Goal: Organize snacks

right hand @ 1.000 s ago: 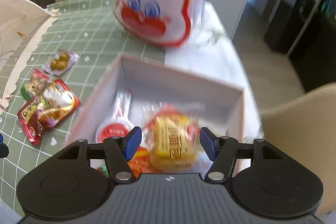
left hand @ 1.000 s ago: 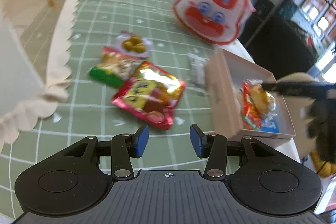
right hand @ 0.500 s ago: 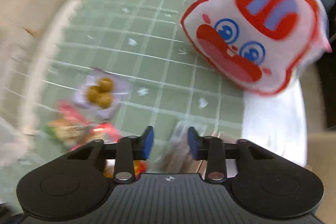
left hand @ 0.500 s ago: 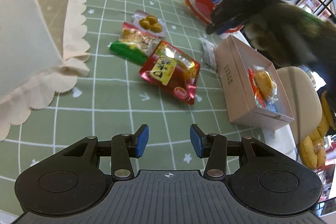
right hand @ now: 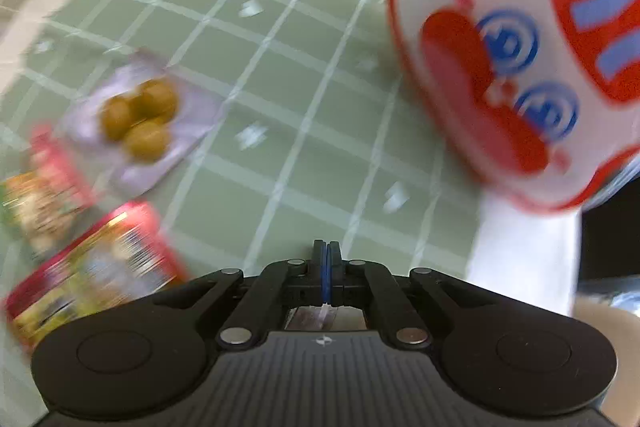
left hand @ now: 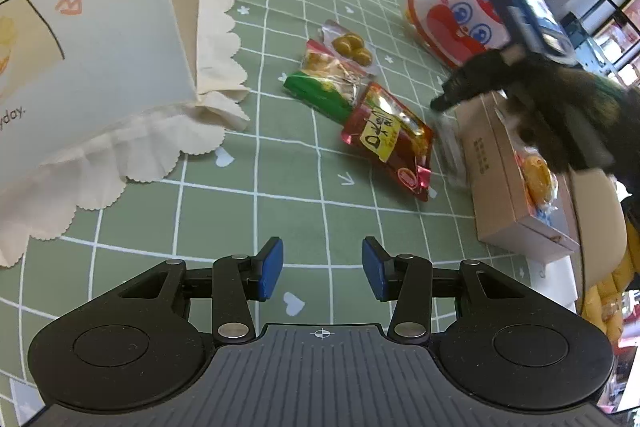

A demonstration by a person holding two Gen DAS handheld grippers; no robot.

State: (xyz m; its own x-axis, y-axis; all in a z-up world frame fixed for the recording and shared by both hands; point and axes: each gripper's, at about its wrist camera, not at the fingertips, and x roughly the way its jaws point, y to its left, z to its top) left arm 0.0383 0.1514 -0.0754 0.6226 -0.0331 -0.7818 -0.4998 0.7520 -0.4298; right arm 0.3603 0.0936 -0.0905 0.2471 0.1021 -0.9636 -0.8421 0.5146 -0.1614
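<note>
A red snack pouch (left hand: 390,141) lies flat mid-table; left of it a green packet (left hand: 326,85); farther, a clear olive packet (left hand: 352,45).

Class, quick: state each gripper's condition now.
Left gripper: open, holding nothing.
Right gripper: shut; whether it pinches a clear packet cannot be told.

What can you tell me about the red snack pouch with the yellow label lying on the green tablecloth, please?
The red snack pouch is a glossy, crinkled foil packet with a yellow label bearing dark handwriting and a small red oval logo near its lower end. It lies flat and diagonal on the green checked tablecloth, its upper end overlapping the green-edged packet; no hand-held gripper touches it. The cardboard box sits just right of it.
</note>
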